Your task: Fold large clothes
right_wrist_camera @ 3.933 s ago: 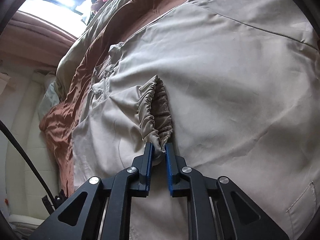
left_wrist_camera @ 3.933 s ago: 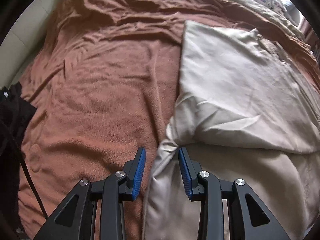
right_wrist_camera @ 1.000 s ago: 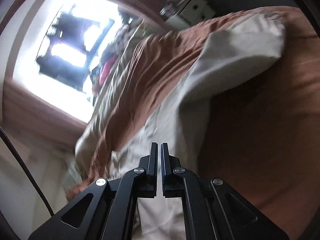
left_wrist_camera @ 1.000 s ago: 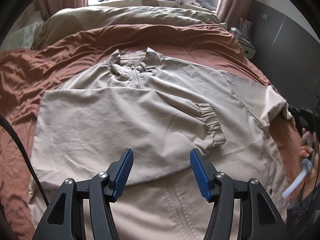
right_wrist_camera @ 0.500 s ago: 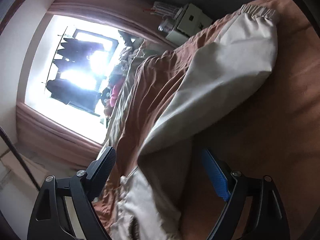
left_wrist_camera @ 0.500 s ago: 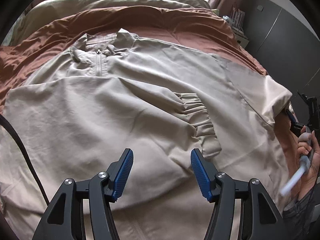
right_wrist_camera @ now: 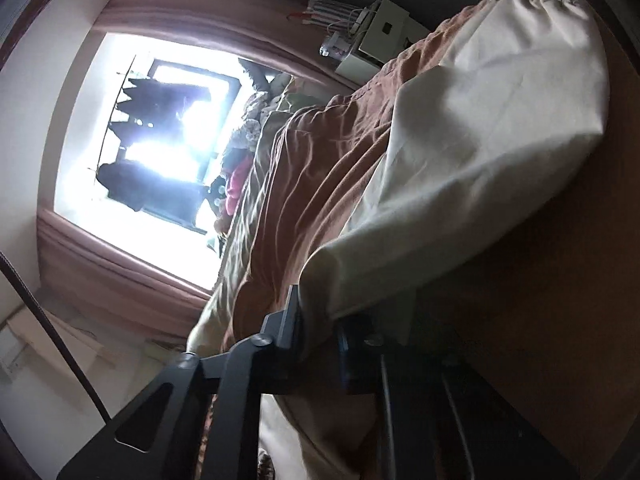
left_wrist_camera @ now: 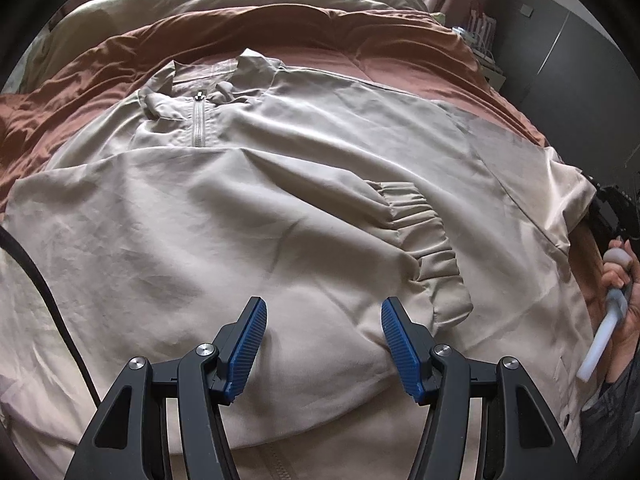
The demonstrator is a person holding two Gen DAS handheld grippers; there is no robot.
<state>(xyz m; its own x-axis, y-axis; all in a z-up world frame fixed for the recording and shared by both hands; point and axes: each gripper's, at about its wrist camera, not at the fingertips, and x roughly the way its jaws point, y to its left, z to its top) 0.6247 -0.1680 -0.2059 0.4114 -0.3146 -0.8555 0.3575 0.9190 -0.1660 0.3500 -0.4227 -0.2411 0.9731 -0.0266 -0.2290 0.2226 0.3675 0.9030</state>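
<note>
Left wrist view shows the beige jacket (left_wrist_camera: 280, 208) spread front-up on the brown blanket (left_wrist_camera: 360, 36), one sleeve already folded across the chest with its gathered cuff (left_wrist_camera: 424, 236) lying near the middle. The left gripper (left_wrist_camera: 322, 340) hovers over that folded sleeve, jaws spread and holding nothing. The other sleeve (right_wrist_camera: 480, 140) still lies out over the bed's edge; the right gripper (right_wrist_camera: 320, 332) is closing on its fabric there. I judge the fold roughly a third done: this sleeve, then the body, remain.
</note>
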